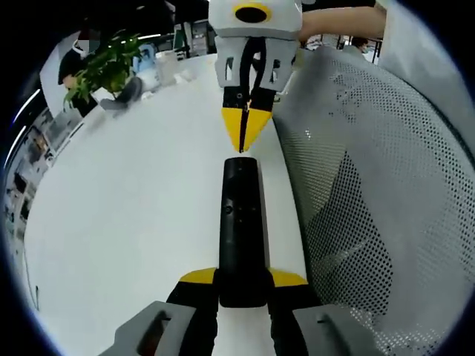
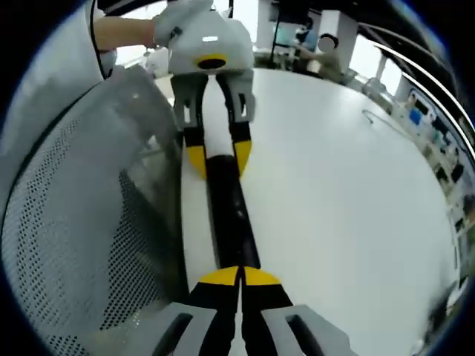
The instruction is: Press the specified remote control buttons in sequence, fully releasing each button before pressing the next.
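Gripping black remote control (image 1: pixel 242 230) in left gripper (image 1: pixel 243 285), steadying it along the white table (image 1: pixel 133 222) edge. Poising right gripper (image 2: pixel 240 280), jaws closed to a point, over its end for pressing.

Slim black remote control (image 1: pixel 242 226) (image 2: pixel 228 215), glossy, buttons facing up, lying lengthwise along white table's edge, one end clamped between yellow-tipped jaws

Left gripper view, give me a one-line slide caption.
Left tool holds a black remote over a white table while the right tool, tips closed, meets its far end.
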### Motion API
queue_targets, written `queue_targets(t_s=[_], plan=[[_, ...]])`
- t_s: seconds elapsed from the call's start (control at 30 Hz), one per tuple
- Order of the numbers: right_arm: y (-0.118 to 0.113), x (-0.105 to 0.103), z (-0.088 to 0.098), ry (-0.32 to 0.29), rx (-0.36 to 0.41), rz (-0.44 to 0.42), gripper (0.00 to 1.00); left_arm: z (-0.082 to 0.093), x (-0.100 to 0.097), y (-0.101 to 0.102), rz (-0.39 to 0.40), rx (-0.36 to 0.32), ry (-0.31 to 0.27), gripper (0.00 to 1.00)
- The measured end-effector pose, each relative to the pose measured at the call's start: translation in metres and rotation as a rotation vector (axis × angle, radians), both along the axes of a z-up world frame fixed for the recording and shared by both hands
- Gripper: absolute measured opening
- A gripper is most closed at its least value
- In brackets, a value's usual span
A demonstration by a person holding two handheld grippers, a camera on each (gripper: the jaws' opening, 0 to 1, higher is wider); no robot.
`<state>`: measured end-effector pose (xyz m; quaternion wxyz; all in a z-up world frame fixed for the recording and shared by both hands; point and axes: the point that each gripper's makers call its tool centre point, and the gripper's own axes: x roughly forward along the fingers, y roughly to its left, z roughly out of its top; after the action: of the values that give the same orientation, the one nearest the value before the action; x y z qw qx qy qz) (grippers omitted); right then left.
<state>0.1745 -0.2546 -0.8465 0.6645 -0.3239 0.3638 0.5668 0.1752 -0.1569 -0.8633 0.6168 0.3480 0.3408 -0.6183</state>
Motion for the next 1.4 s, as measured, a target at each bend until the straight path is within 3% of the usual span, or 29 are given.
queue_targets(t_s=[0.33, 0.73, 0.93, 1.2, 1.3, 1.4], plan=[[0.0076, -0.0005, -0.0031, 0.007, -0.004, 0.003, 0.0, -0.0002, 0.0002, -0.0001, 0.005, 0.009, -0.002, 0.25], [0.0046, 0.0012, -0.0053, -0.015, -0.071, 0.039, 0.0, -0.0003, 0.0003, -0.0003, 0.014, 0.008, -0.001, 0.25], [0.0059, 0.0019, -0.0073, -0.034, -0.149, 0.1, 0.0, -0.0004, 0.0003, -0.0005, 0.021, 0.017, -0.001, 0.25], [0.006, 0.0043, -0.0087, 0.028, -0.238, 0.072, 0.0, -0.0005, 0.0003, -0.0003, 0.047, 0.001, 0.003, 0.25], [0.0053, 0.0052, -0.009, 0.078, -0.238, -0.041, 0.0, -0.0004, 0.0, 0.0001, 0.06, -0.024, 0.002, 0.25], [0.0057, 0.0043, -0.0097, 0.054, -0.254, -0.021, 0.0, 0.0003, 0.0008, -0.0006, 0.092, -0.057, 0.005, 0.25]])
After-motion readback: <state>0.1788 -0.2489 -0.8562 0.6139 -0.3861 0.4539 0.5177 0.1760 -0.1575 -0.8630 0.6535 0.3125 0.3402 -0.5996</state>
